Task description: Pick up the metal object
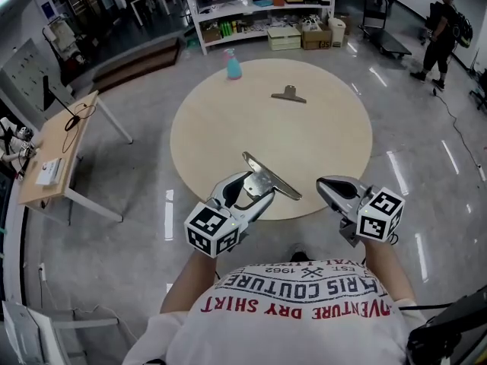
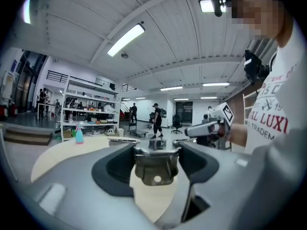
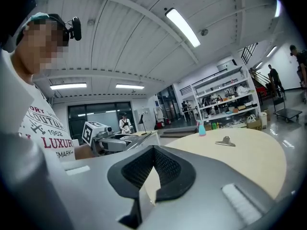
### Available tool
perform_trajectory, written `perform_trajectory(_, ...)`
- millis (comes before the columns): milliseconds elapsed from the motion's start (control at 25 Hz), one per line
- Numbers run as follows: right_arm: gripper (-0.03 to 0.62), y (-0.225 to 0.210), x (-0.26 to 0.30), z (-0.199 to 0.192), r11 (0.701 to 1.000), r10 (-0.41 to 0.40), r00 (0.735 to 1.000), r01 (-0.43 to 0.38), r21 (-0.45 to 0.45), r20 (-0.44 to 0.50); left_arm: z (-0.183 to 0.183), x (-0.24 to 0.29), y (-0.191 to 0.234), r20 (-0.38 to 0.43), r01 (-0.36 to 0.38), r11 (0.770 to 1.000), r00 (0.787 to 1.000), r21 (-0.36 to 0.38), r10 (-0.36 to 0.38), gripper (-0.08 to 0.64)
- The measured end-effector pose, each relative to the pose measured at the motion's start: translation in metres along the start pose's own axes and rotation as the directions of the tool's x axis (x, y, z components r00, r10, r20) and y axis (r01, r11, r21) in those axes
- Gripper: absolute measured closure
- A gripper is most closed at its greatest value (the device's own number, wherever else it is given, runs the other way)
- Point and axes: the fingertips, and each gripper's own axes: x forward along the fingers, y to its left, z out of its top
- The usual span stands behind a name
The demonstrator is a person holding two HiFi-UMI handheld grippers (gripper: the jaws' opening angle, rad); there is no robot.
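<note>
Metal clip [image 1: 268,175] clamped between wide-set jaws of the left gripper [image 1: 253,192], above the table's [image 1: 319,143] near edge; right gripper [image 1: 327,187] closed, empty. Gripped at one end, it could pivot loose and fall.

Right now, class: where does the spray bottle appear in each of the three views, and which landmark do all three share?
Head view: spray bottle top centre, at the table's far edge.
Left gripper view: bottle at the left, middle height, on the table edge.
Right gripper view: bottle right of centre, at the table's far edge.
Shared landmark: the white shelves behind the bottle.
</note>
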Motion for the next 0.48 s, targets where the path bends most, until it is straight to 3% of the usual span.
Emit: perform_trajectory(480,0.591,0.006,-0.005,0.000,1.000,-0.012,1.000,0.012,0.000,-0.008,0.008,-0.007,-0.014,0.012,0.019,1.000,1.000,0.021,-0.019,0.278)
